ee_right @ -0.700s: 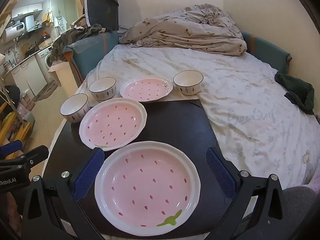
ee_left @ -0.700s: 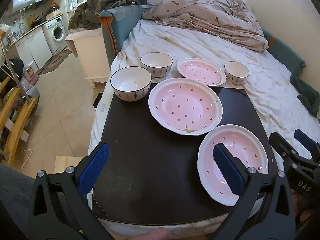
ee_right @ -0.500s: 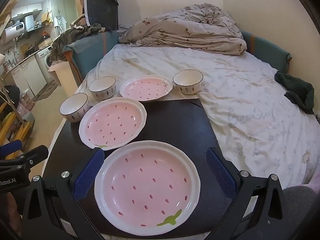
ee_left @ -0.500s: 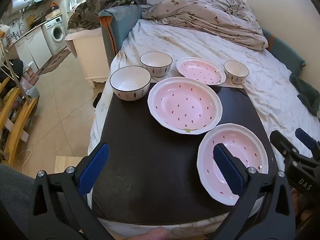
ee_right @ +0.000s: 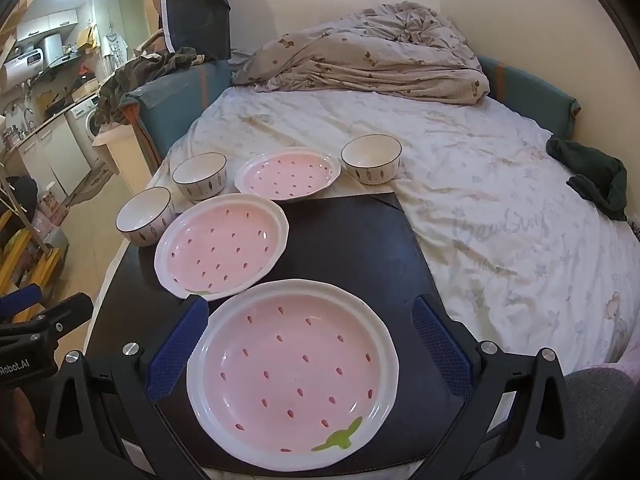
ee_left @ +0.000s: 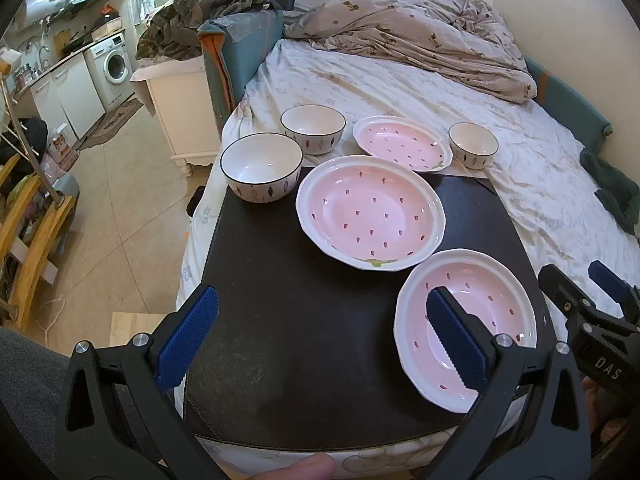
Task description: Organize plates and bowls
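Three pink strawberry plates and three white bowls sit on or beside a black mat on a bed. The near plate lies between the spread fingers of my right gripper, which is open and empty. The middle plate lies behind it. The far plate sits past the mat with a small bowl to its right. Two bowls stand at the left. My left gripper is open and empty over the mat's front.
A rumpled quilt lies at the bed's far end. A dark cloth lies on the sheet at right. A white cabinet and tiled floor are left of the bed, with a wooden rack beyond.
Both views have shifted only slightly; the plates and bowls have not moved and both grippers stay open.
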Motion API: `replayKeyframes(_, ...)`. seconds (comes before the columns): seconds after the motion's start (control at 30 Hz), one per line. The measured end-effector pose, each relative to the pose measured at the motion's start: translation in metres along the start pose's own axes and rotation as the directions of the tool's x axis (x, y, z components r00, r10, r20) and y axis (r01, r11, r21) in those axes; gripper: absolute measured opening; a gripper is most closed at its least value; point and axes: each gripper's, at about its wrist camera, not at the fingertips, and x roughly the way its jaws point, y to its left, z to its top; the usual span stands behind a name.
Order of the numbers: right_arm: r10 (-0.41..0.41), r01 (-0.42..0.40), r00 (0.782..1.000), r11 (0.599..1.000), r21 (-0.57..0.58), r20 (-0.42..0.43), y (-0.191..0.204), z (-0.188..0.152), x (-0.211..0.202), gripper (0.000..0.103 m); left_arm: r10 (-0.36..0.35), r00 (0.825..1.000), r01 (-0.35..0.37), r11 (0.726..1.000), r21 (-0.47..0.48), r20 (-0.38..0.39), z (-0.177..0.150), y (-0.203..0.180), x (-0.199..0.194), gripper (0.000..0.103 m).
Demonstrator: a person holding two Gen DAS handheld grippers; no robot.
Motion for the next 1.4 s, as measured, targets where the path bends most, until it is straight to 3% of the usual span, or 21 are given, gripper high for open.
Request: replayKeyframes(1.4,0.003,-0.003,1.0,1.0,0.007,-0.002,-0.0004,0.0001,0.0011,0.103,0.002,1.0,-0.002,1.0,-0.016,-0.004,0.0007,0.0028,0.0,0.103)
